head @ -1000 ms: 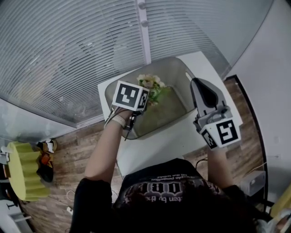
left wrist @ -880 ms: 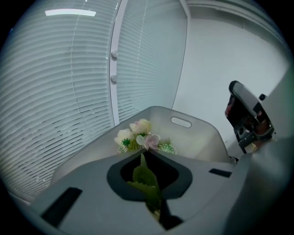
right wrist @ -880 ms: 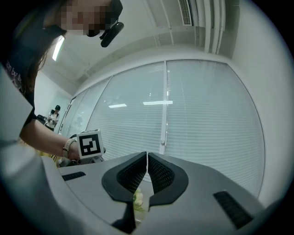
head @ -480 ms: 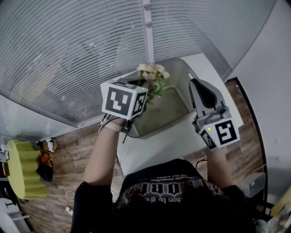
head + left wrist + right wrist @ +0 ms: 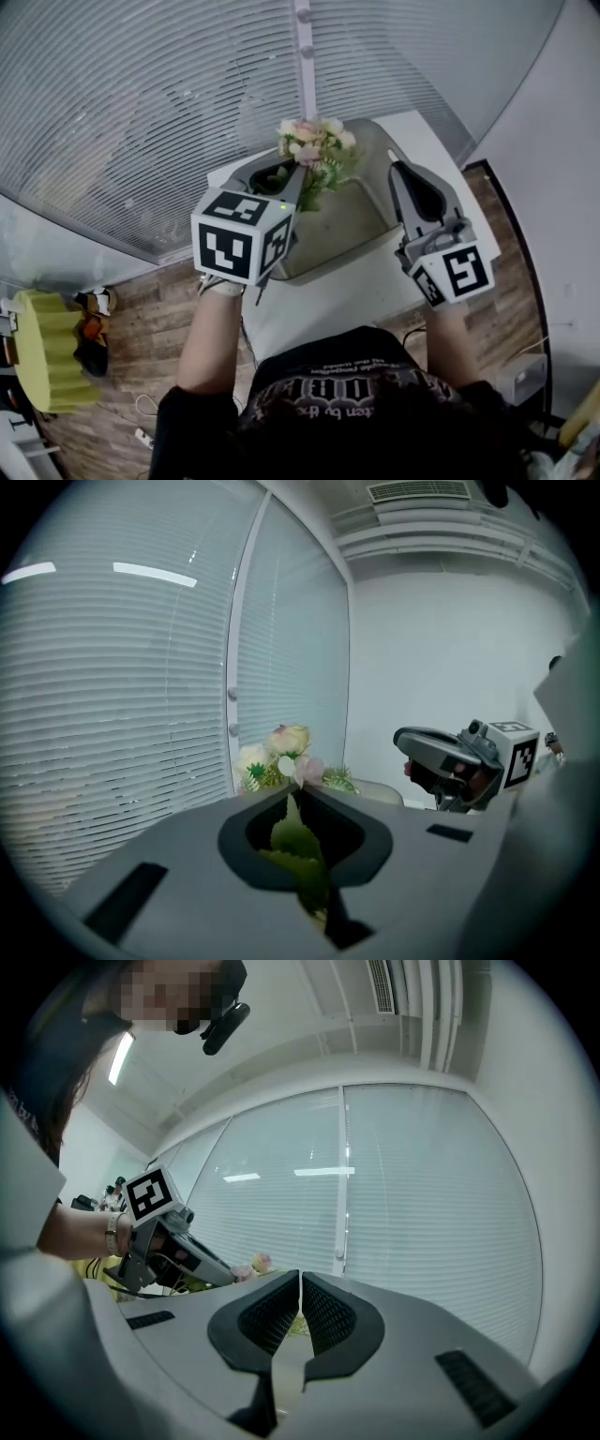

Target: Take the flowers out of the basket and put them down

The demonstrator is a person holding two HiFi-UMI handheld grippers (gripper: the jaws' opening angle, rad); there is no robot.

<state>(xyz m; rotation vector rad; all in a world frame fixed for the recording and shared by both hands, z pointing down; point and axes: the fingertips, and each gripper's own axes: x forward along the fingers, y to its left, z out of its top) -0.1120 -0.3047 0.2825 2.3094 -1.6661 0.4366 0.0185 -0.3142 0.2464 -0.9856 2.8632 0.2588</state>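
Sprouting from the left gripper (image 5: 295, 797), a small bunch of cream and pink flowers (image 5: 314, 141) with green leaves hangs over the far left corner of the grey rounded-rectangular basket (image 5: 349, 230) (as the head view shows it). That gripper's jaws pinch the green stems. The basket sits on a white table (image 5: 328, 309). Beside its right rim hovers the right gripper (image 5: 401, 173), jaws pressed together on nothing.

The left gripper (image 5: 289, 797) and right gripper (image 5: 300, 1277) are matt grey plastic, and the right one's pads (image 5: 325, 1316) are rough, cross-hatched. The flowers (image 5: 314, 142) look like cloth, fakes I'd say. The basket (image 5: 375, 159) is dull grey, the table (image 5: 337, 300) smooth white, the floor (image 5: 141, 314) wood planks.
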